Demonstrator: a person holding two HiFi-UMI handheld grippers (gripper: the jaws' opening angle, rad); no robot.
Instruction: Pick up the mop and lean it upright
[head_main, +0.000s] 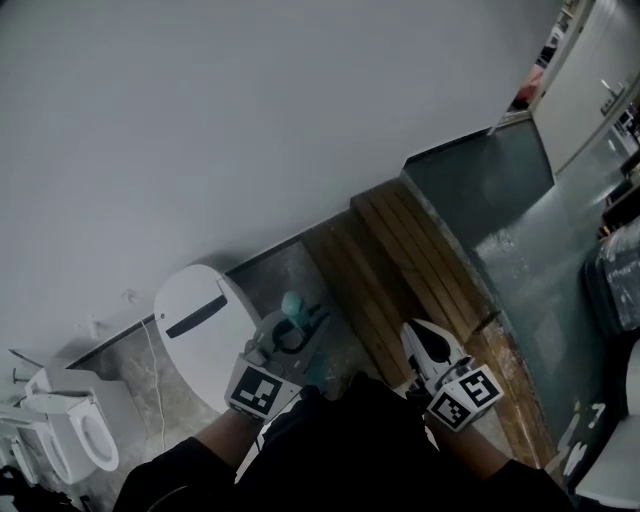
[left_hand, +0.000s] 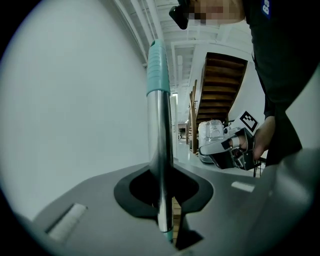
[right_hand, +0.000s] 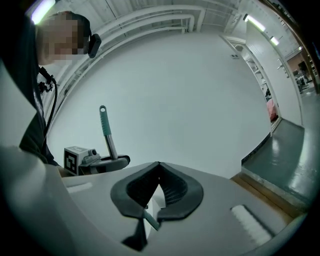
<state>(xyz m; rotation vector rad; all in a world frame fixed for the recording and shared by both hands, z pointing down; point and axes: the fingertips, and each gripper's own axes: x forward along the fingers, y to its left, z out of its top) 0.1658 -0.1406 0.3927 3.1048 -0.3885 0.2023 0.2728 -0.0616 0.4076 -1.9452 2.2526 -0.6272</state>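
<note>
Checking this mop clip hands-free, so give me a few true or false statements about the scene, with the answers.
1. The left gripper is closed on the mop handle. True.
2. The handle's grip is red. False: it is teal.
3. The right gripper clamps the mop too. False: it is off to the side with nothing between its jaws.
4. The wall ahead is plain white. True.

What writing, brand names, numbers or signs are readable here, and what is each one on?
No whole text can be read.
Person's dark top: blue print, cut off at the picture's edge, unreadable.
Marker cubes: black-and-white square patterns, no letters or numbers.
Mop handle: no label shows.
</note>
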